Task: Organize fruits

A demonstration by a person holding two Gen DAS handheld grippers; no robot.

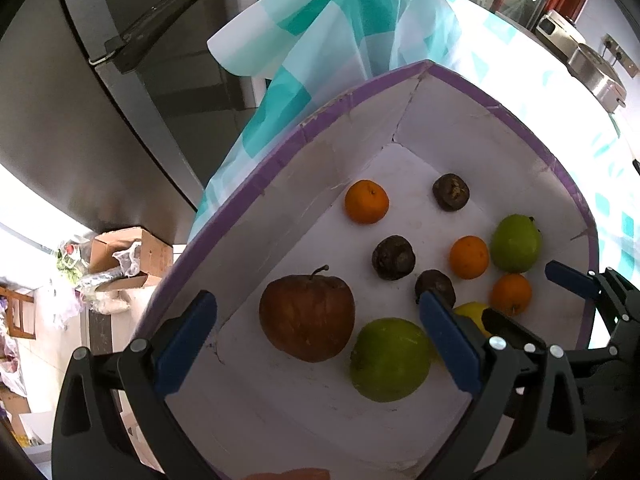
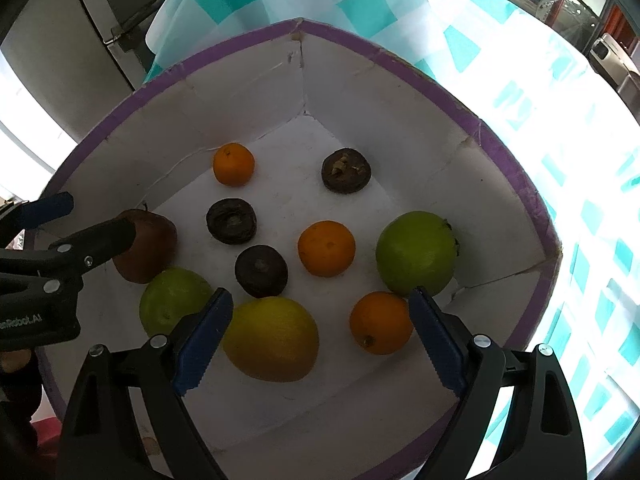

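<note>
A white box with a purple rim (image 1: pixel 224 216) (image 2: pixel 516 160) holds loose fruit. In it lie a brown-red apple (image 1: pixel 307 317) (image 2: pixel 154 246), two green fruits (image 1: pixel 390 360) (image 1: pixel 516 243) (image 2: pixel 416 254) (image 2: pixel 172 300), a yellow fruit (image 2: pixel 272 338), three oranges (image 1: pixel 367 201) (image 2: pixel 327 248) (image 2: pixel 380 322) and three dark shrivelled fruits (image 1: pixel 394 257) (image 2: pixel 261 270). My left gripper (image 1: pixel 316 340) is open over the apple and near green fruit. My right gripper (image 2: pixel 320 338) is open above the yellow fruit and an orange, empty. The right gripper also shows in the left wrist view (image 1: pixel 520 300).
The box sits on a table with a teal-and-white checked cloth (image 2: pixel 520 92) (image 1: pixel 360 24). A steel fridge (image 1: pixel 100 100) stands to the left. Cardboard boxes and bags (image 1: pixel 120 260) lie on the floor. Steel appliances (image 1: pixel 592 64) stand at the far right.
</note>
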